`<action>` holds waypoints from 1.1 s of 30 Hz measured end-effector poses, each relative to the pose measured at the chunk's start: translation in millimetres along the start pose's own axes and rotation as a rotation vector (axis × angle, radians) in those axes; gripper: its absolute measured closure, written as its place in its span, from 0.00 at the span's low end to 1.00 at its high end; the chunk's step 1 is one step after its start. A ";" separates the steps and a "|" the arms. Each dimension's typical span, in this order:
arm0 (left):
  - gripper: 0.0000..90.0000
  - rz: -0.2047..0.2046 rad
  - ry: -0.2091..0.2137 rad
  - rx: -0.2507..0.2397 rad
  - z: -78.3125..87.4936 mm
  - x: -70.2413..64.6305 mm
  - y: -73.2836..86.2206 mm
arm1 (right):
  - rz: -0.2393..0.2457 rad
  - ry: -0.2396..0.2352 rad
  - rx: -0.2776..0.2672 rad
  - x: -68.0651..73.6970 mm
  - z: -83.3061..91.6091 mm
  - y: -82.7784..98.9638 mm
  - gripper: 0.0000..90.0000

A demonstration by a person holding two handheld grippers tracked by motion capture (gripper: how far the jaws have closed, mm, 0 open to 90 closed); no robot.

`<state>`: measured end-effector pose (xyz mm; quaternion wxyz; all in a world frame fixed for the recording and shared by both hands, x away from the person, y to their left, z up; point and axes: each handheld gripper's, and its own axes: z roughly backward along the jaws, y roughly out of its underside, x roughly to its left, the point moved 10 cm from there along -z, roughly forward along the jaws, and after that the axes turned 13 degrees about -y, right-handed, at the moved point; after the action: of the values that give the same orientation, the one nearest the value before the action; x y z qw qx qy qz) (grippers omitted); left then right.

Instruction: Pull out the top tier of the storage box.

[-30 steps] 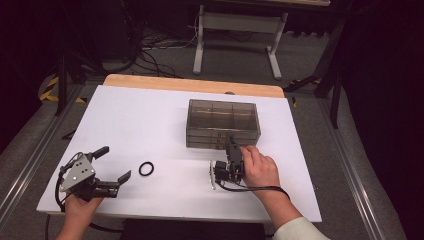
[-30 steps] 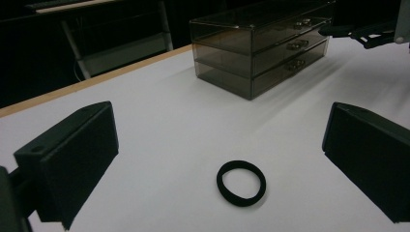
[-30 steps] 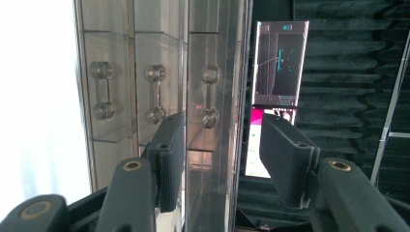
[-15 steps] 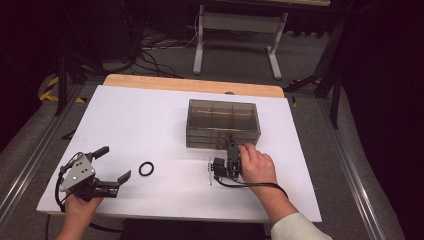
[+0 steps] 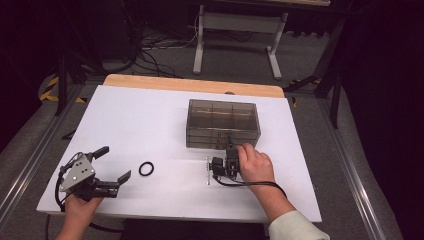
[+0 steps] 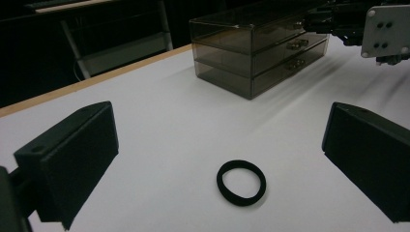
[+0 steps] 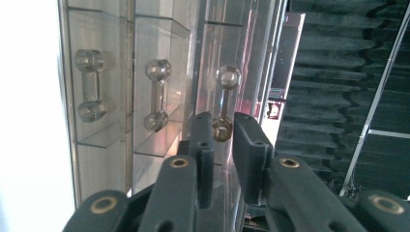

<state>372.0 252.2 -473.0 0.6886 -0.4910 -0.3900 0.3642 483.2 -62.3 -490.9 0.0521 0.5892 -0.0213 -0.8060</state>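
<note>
In the high view your right hand [image 5: 254,165] covers most of the right gripper [image 5: 226,150], so you cannot tell from there how its tips meet the drawer box [image 5: 222,122]. In the right gripper view the top drawer's handle [image 7: 225,102] is half hidden between the pads; whether they press it is unclear.

black gripper [image 5: 112,167], grey plate, pale sleeve [image 5: 295,227]
</note>
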 end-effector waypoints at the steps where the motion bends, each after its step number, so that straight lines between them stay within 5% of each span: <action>1: 0.00 0.001 0.001 0.000 0.0 0.0 0.0 | 0.000 -0.002 0.003 0.1 0.2 0.2 0.89; 33: 0.01 0.003 0.020 0.004 0.3 -2.3 0.2 | -0.043 -0.044 -0.035 2.8 27.9 -0.6 0.89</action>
<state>370.7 250.3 -473.6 0.6930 -0.4938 -0.3817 0.3610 455.8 -62.7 -485.1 0.0448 0.5708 0.0042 -0.8199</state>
